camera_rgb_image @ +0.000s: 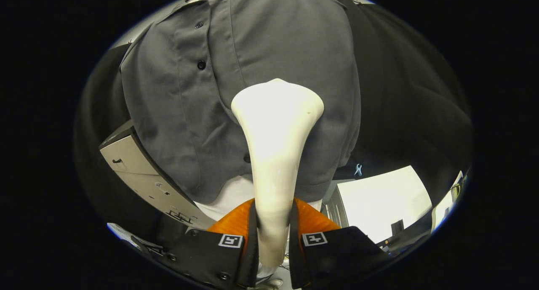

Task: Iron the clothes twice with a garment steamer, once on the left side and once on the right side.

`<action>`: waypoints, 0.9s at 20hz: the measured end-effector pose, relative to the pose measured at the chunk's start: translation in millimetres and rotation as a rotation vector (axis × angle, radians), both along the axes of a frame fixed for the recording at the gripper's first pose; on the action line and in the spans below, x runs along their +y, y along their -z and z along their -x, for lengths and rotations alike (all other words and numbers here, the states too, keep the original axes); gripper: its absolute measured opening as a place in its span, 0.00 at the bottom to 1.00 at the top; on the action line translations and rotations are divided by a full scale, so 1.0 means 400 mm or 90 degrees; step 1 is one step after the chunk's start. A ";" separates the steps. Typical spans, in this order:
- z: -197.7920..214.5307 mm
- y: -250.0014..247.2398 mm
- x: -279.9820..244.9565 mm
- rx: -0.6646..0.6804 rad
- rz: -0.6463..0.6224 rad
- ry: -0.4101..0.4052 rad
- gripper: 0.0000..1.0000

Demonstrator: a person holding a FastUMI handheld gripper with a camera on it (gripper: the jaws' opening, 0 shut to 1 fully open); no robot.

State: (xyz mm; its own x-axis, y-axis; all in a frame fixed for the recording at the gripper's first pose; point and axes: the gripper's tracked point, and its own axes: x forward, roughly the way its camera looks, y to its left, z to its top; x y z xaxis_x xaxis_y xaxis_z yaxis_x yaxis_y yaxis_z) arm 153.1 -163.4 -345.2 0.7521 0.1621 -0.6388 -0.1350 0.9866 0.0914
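A grey button-up shirt [261, 62] hangs in front of me, its button placket running down the left part. A cream-white garment steamer [276, 126] stands upright between my fingers, its wide head resting against the shirt's middle, to the right of the placket. My gripper [273, 235] is shut on the steamer's narrow handle, one finger on each side. A white layer [229, 197] shows below the shirt's hem.
A grey metal panel [143, 172] slants at the lower left beside the shirt. A white table surface [379, 201] lies at the lower right, with a small dark object at its near edge. Black cloth hangs to the right of the shirt.
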 end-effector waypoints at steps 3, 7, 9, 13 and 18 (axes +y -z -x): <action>0.024 0.026 -0.007 0.015 0.003 0.006 0.37; 0.053 0.046 -0.014 0.025 0.009 0.004 0.37; 0.062 0.038 -0.010 0.024 0.011 0.003 0.37; 0.081 -0.014 0.000 0.006 0.000 0.012 0.37; 0.102 -0.085 -0.019 -0.018 -0.012 0.056 0.37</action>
State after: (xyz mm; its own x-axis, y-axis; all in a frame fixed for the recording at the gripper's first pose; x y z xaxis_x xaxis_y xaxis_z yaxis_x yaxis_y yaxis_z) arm 112.2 -170.9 -311.4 0.7819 0.1055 -0.6144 -0.0501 0.9930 0.1067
